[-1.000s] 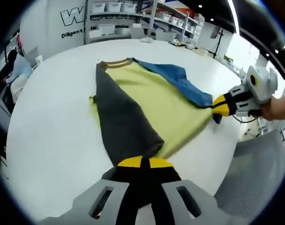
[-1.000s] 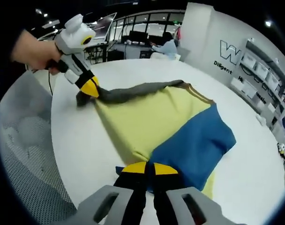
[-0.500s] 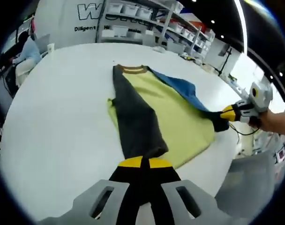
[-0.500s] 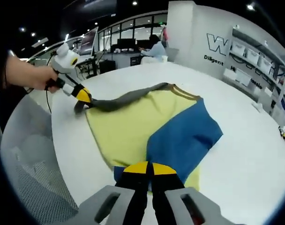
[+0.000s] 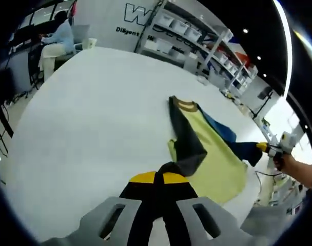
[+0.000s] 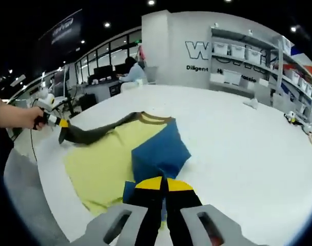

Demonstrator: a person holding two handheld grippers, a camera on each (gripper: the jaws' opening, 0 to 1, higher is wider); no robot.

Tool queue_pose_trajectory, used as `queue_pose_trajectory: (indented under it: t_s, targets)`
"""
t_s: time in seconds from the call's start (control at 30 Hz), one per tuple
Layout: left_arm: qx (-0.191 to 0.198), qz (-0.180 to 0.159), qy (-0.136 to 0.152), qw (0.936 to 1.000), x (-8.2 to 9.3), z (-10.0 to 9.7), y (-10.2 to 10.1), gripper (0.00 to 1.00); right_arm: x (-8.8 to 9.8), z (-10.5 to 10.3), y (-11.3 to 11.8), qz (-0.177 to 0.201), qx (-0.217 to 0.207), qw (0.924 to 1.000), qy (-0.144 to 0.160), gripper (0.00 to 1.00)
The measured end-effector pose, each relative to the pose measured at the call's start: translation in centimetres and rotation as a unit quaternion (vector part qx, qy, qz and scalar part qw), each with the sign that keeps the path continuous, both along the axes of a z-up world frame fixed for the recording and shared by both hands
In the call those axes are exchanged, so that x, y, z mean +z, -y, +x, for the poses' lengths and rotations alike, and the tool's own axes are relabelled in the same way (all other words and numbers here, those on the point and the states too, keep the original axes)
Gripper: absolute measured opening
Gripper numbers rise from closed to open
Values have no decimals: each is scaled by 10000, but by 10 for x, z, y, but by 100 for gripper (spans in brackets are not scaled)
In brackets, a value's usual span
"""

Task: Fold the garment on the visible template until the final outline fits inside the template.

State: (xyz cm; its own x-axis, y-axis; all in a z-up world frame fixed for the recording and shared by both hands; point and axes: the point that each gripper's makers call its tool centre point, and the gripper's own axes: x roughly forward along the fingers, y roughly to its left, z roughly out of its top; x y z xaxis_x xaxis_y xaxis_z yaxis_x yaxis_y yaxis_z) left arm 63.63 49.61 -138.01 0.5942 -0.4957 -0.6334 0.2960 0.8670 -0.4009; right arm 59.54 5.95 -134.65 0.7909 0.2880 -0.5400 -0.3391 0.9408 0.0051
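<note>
Both sleeves have lifted higher than a second ago. The left gripper (image 5: 155,178) is clamped on the grey sleeve (image 5: 186,148); the right gripper (image 6: 160,185) on the blue sleeve (image 6: 161,152). The shirt (image 6: 102,164) lies on the table (image 6: 248,148) at 10 o'clock; I judge the folding inward is beginning.

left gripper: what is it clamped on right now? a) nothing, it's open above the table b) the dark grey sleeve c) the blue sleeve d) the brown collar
b: in the left gripper view the left gripper is shut on the end of the dark grey sleeve of the yellow garment, while the right gripper pinches the blue sleeve.
</note>
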Motion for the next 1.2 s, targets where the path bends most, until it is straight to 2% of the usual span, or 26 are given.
queue_pose_trajectory:
  t_s: [0.1,0.17,0.43,0.63,0.8,0.93,1.07,1.2]
  targets:
    - [195,-12,-35,9998,2,13,-12,3,4,15,21,-47,-134,9999,31,0]
    - [290,95,-45,9995,2,25,-22,3,5,30,44,-218,-249,9994,55,0]
    - [711,319,-288,9965,-6,61,-58,3,-5,65,121,-336,-917,9951,-149,0]
    - [977,428,-501,9930,-17,78,-81,3,-20,73,158,-314,-1292,9904,-389,0]
    - [1118,523,-758,9894,-30,83,-95,3,-36,82,189,-454,-1472,9860,-636,0]
    - [1195,578,-991,9862,-43,86,-106,3,-50,79,210,-485,-1694,9805,-866,0]
    - [1232,626,-1094,9843,-48,86,-112,3,-59,74,227,-452,-1868,9763,-992,0]
    - [1281,627,-1194,9826,-52,84,-115,3,-66,67,236,-586,-1888,9742,-1093,0]
